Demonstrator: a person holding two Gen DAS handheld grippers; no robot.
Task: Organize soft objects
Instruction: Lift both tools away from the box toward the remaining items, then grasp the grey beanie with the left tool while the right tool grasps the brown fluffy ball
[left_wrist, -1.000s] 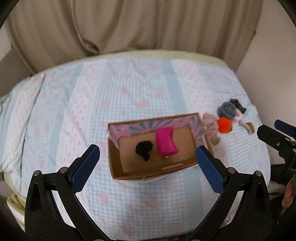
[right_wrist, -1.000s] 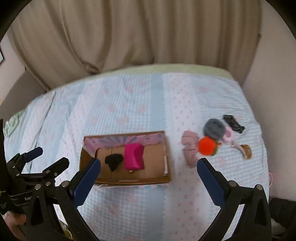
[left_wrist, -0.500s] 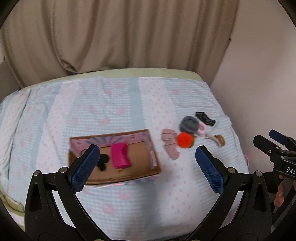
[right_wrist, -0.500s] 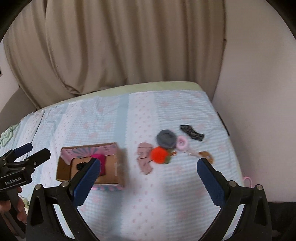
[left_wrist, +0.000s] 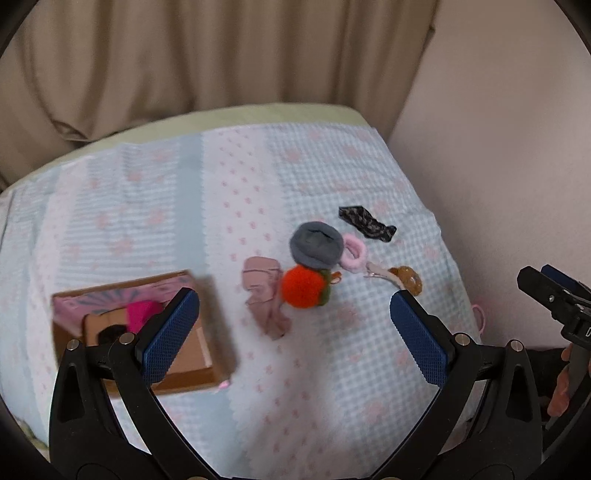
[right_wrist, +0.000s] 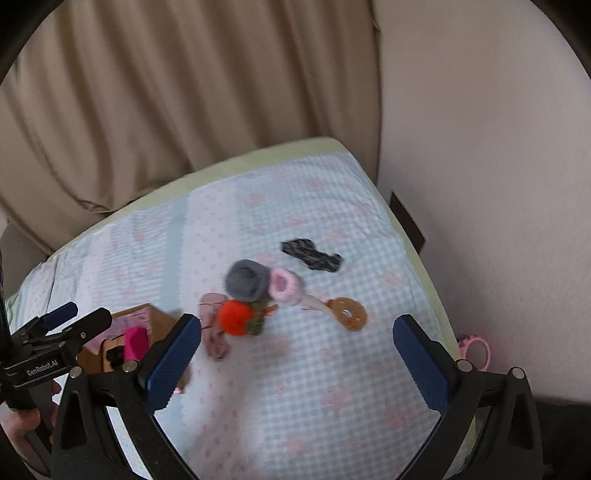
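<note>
A cardboard box (left_wrist: 207, 354) (right_wrist: 159, 321) lies on the bed at the left, holding a magenta item (left_wrist: 142, 310) (right_wrist: 135, 343) and a black item (left_wrist: 110, 334). To its right lie a pink cloth (left_wrist: 264, 295) (right_wrist: 212, 332), an orange pompom (left_wrist: 303, 286) (right_wrist: 236, 316), a grey round piece (left_wrist: 316, 243) (right_wrist: 246, 279), a pink scrunchie (left_wrist: 354, 253) (right_wrist: 282, 286), a black patterned band (left_wrist: 367, 223) (right_wrist: 312, 254) and a brown round clip (left_wrist: 408, 278) (right_wrist: 349, 314). My left gripper (left_wrist: 293, 336) and right gripper (right_wrist: 297, 360) are open and empty above the bed.
The bed has a light blue and pink quilt (left_wrist: 147, 206). Beige curtains (left_wrist: 184, 55) hang behind it and a wall (left_wrist: 498, 147) runs along the right edge. A pink ring (right_wrist: 476, 349) lies off the bed's right side.
Both views have swung right: the box has slid left and the loose soft items now sit near centre. Both grippers stay open.
</note>
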